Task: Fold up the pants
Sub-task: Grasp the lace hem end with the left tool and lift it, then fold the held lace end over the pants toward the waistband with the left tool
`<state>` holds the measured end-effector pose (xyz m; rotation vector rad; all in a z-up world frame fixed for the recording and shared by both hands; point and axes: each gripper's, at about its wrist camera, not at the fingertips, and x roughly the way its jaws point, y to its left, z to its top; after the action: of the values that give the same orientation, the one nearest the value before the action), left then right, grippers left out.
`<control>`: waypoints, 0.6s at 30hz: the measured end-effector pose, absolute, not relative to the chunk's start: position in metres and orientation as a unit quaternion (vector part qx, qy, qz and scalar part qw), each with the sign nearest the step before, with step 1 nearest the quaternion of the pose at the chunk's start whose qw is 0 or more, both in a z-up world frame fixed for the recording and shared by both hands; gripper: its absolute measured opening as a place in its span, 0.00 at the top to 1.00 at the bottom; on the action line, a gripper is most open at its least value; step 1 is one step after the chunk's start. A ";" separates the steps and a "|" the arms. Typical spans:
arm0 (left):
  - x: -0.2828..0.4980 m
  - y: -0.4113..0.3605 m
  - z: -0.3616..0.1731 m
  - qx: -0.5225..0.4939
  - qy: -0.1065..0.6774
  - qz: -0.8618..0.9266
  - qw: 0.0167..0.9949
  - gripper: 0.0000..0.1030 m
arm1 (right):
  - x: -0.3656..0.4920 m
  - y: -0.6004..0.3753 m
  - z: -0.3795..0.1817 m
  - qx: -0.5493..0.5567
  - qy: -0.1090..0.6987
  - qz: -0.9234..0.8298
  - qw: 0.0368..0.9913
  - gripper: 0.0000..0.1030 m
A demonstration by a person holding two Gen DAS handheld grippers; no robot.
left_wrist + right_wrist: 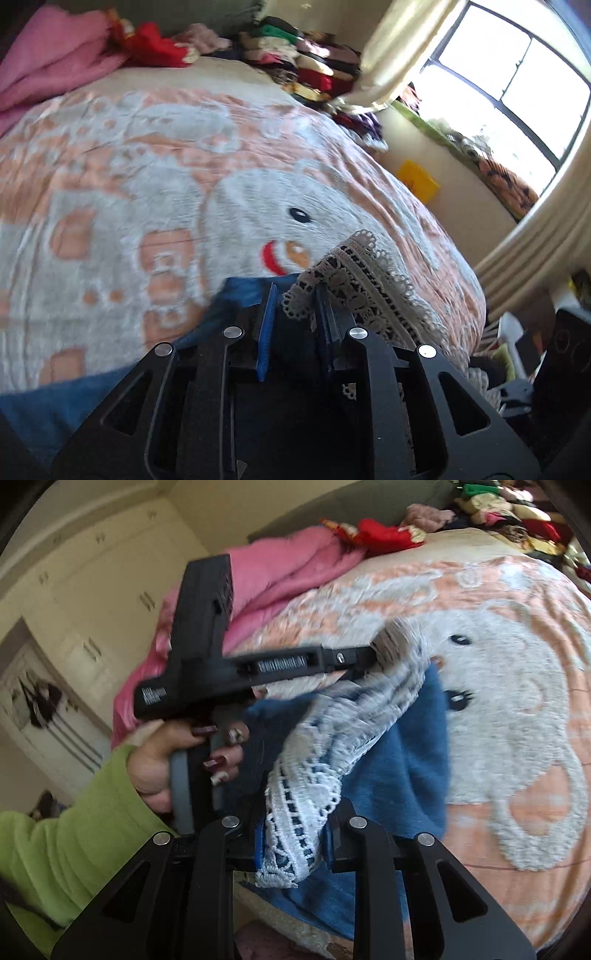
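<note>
The pants (399, 768) are blue with a white lace hem (306, 805) and hang lifted above the bed. My right gripper (295, 843) is shut on the lace hem, which bunches between its blue pads. In the same view a hand (159, 760) in a green sleeve holds my left gripper (375, 655), whose tip is clamped on another stretch of the hem. In the left wrist view my left gripper (295, 299) is shut on the lace hem (351, 273), with blue cloth (243, 291) draping down to the left below it.
The bed carries a peach and white blanket (166, 166) with a cartoon animal. A pink quilt (295, 572) and a stack of folded clothes (306, 55) lie at its far end. A window (517, 74) with a curtain is right of the bed, and cupboards (92, 590) stand at the left.
</note>
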<state>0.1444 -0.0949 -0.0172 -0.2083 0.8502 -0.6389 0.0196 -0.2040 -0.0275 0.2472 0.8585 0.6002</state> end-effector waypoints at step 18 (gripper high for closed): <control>0.105 0.018 -0.025 -0.235 0.395 -0.239 0.855 0.77 | 0.000 -0.125 -0.044 0.004 0.423 0.363 0.830 0.48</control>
<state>0.1054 0.0181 -0.0247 -0.4938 0.8306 -0.5024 -0.0003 -0.1251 -0.0442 0.0076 0.8978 0.7711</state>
